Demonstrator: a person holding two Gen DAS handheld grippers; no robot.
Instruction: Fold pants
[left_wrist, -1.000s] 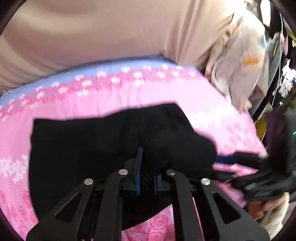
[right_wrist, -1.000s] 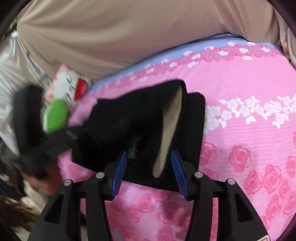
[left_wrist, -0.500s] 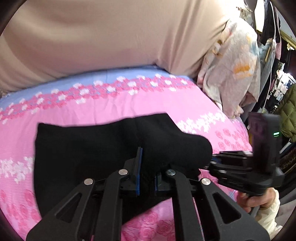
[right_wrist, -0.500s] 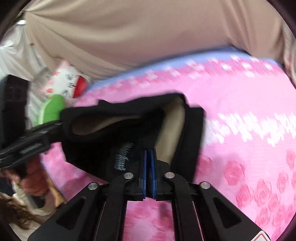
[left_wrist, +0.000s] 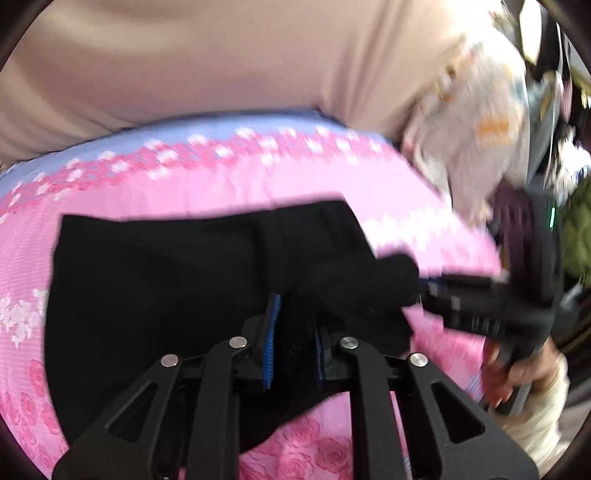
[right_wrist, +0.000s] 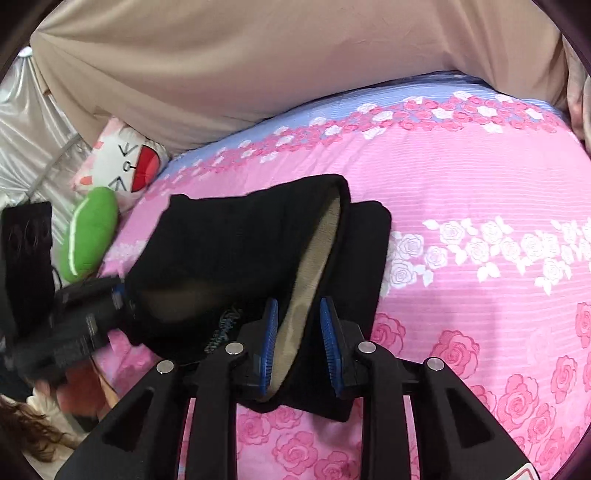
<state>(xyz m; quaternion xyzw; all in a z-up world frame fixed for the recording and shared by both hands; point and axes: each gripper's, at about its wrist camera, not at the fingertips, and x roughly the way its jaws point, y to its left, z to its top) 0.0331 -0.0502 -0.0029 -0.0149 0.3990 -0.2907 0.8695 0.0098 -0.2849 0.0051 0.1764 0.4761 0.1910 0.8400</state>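
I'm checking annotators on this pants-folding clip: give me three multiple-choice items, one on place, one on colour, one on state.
1. The pants lie on: A a pink rose-print bedspread; B a wooden floor; C a chair.
2. The plush left of the pants is: A yellow; B green; C blue.
3. The right hand-held gripper has its jaws: A pressed flat together; B parted around the pants' edge; C out of view.

A: roses surround the fabric. B: bright green shape. B: tan lining shows between the blue pads.
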